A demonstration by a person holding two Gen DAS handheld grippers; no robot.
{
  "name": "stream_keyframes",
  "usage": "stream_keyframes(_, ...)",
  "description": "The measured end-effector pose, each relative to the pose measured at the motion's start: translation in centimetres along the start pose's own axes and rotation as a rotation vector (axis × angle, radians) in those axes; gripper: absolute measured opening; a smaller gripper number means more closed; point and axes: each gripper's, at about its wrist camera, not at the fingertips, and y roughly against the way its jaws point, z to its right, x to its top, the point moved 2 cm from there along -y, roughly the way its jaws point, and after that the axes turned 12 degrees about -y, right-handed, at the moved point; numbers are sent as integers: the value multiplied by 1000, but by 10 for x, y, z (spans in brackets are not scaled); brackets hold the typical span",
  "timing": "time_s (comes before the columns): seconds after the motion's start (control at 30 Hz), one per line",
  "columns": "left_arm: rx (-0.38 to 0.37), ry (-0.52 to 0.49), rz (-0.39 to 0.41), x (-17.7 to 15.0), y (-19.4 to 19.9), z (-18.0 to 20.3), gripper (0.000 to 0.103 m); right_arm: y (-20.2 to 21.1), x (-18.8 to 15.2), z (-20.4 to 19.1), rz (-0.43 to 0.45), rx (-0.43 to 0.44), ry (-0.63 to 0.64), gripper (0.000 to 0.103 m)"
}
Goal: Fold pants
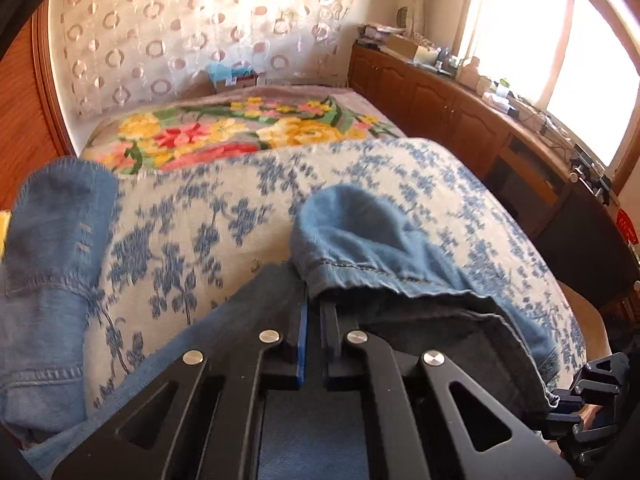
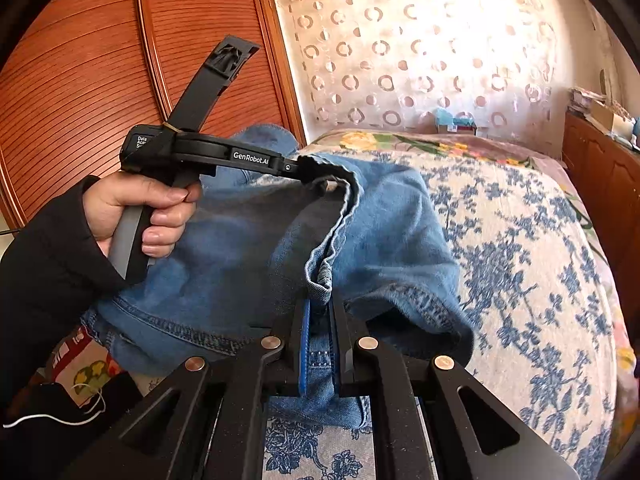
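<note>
Blue denim pants (image 1: 360, 232) lie bunched on a bed cover with blue flowers (image 1: 240, 208). My left gripper (image 1: 314, 300) is shut on a stitched hem edge of the pants, which folds up over its tips. Another part of the pants (image 1: 52, 240) lies at the left. In the right wrist view a hand (image 2: 160, 208) holds the left gripper (image 2: 324, 182), clamped on a raised denim edge. My right gripper (image 2: 320, 300) is shut on a fold of the pants (image 2: 392, 232), with cloth showing between its pads.
A bright floral blanket (image 1: 224, 136) covers the far end of the bed. A wooden cabinet (image 1: 460, 96) with clutter runs along the right under a window. A slatted wooden wardrobe door (image 2: 100, 60) stands at the left. A patterned curtain (image 2: 420, 60) hangs behind the bed.
</note>
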Motion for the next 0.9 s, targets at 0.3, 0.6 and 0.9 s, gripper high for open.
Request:
stream_keyframes(0.3,24,-54,138,48,73,17,3,54,41,-13,113,35,44,8)
stream_keyframes(0.6,93,-49,267,72,163,7,3,111,88,-56,215,135,122,8)
stream_keyframes(0.9,197,5,288,33,215,-53,3,100,109,-102,133,263,176,8)
